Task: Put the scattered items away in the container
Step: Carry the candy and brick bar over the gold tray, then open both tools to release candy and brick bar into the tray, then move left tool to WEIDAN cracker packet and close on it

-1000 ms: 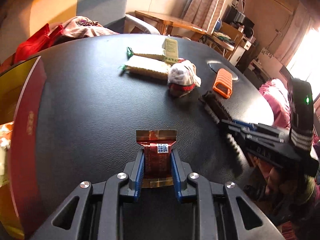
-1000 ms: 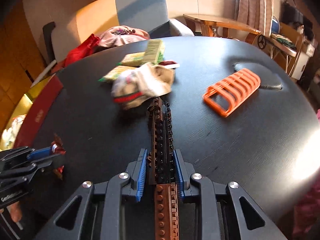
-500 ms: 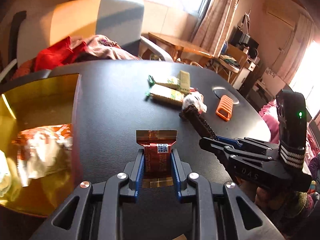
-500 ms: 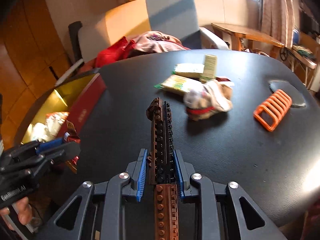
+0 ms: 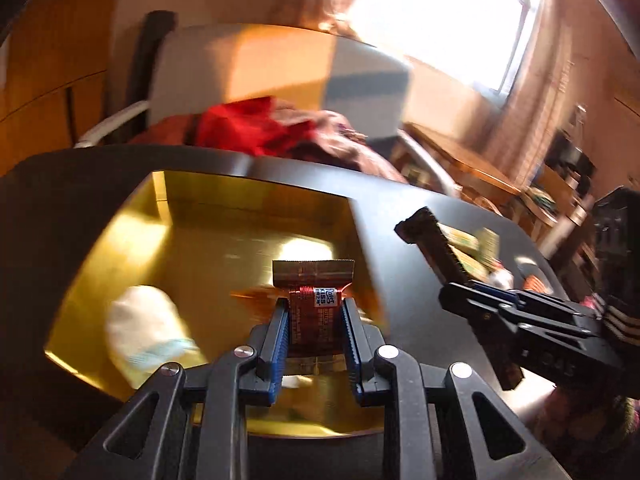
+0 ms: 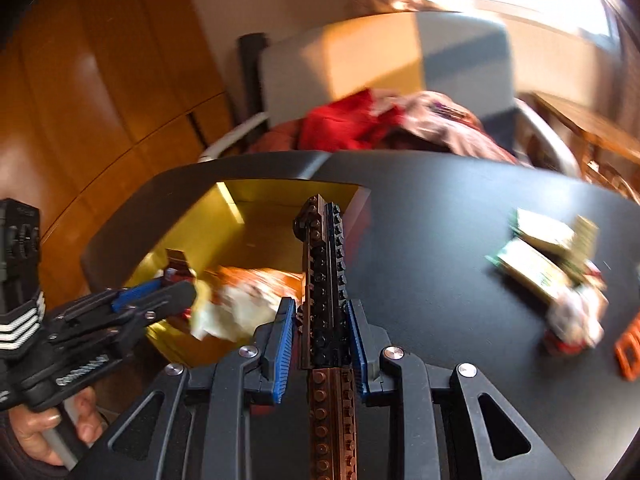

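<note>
Left wrist view: mounted behind the left gripper [image 5: 313,330], looking forward along its fingers and slightly downward, close above the near edge of the gold-lined box [image 5: 168,216]. Box interior fills the centre; the right gripper [image 5: 472,296] enters from the right of the box.

Right wrist view: mounted behind the right gripper [image 6: 322,330], facing the same general way, set to the right of the box [image 6: 236,216], a little farther from it. The left gripper [image 6: 176,294] appears at lower left over the box.

Shared ground: the box, the black table [image 6: 440,240], and the chair [image 5: 280,64] beyond the box.
</note>
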`<control>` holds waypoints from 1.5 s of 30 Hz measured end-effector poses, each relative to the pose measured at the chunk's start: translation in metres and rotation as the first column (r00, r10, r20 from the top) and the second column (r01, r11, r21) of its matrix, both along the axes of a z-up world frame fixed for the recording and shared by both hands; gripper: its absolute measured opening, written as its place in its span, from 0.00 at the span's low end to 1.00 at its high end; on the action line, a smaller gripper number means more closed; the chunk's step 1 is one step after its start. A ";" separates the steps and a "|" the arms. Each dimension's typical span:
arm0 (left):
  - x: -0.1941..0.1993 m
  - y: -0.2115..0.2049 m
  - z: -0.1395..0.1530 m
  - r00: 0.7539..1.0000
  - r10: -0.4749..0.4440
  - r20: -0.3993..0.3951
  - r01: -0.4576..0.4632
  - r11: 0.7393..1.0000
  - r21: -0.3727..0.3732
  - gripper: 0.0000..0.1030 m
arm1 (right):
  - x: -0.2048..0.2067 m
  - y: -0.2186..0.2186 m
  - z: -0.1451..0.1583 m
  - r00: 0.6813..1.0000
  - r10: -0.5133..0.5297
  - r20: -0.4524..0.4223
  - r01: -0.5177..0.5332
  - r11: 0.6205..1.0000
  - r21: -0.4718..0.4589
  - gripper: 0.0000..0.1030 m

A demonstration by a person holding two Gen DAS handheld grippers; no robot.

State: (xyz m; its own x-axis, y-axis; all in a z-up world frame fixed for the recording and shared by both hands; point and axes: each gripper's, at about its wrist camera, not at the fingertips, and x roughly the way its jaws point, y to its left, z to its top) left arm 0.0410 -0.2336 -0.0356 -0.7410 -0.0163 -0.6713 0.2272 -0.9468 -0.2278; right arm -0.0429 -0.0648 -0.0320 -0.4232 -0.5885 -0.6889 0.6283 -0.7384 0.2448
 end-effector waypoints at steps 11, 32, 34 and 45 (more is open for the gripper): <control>-0.012 -0.059 -0.025 0.991 0.112 0.068 -0.112 0.994 -0.003 0.24 | -0.011 -0.107 -0.011 0.989 0.136 0.054 -0.138 0.989 0.046 0.25; 0.023 -0.048 -0.006 0.988 0.155 0.027 -0.154 0.988 -0.024 0.46 | 0.003 -0.073 -0.005 0.996 0.086 0.038 -0.085 0.996 -0.035 0.70; 0.023 -0.039 -0.001 0.991 0.135 0.022 -0.134 0.990 -0.034 0.47 | 0.003 -0.056 -0.004 0.998 0.051 0.034 -0.049 0.998 -0.048 0.78; -0.003 0.038 0.018 0.996 -0.090 0.013 0.091 0.995 -0.032 0.48 | -0.039 0.093 -0.018 0.969 -0.218 0.116 0.231 0.966 -0.116 0.86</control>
